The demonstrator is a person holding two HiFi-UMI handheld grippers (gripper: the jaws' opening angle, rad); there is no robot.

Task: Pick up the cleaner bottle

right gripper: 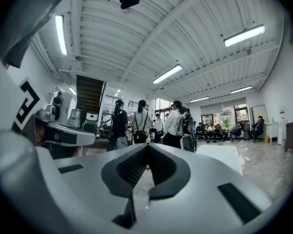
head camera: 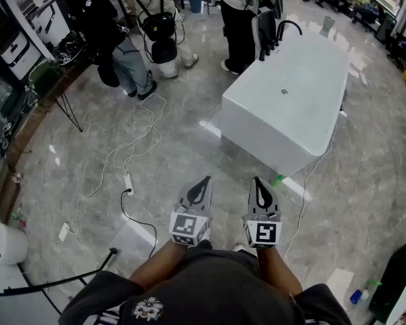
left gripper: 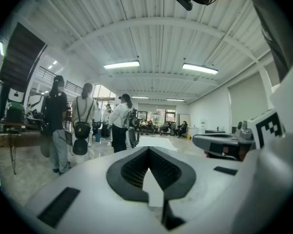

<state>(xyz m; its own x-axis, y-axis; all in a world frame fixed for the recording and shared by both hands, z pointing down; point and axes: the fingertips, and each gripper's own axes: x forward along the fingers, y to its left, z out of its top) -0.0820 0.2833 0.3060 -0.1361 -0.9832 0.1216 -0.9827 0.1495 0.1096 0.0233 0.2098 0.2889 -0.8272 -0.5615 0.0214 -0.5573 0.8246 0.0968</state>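
1. Grey jaws are pressed together on both the left hand-held gripper (head camera: pixel 206 180) and the right hand-held gripper (head camera: pixel 258 180). Nothing is pinched, and both point level across the room.
2. Probable cleaner bottle (head camera: pixel 277 179): a small green-topped thing on the floor (head camera: pixel 189 141) at the foot of the bathtub (head camera: pixel 304 80). It sits just right of the right tip in the head view, well below it.
3. Its long axis is too small to read.
4. The right hand is nearer. My call: open the jaws and tip them down.
5. A blue bottle (head camera: pixel 355 295) lies further right on the floor and could be the target instead.
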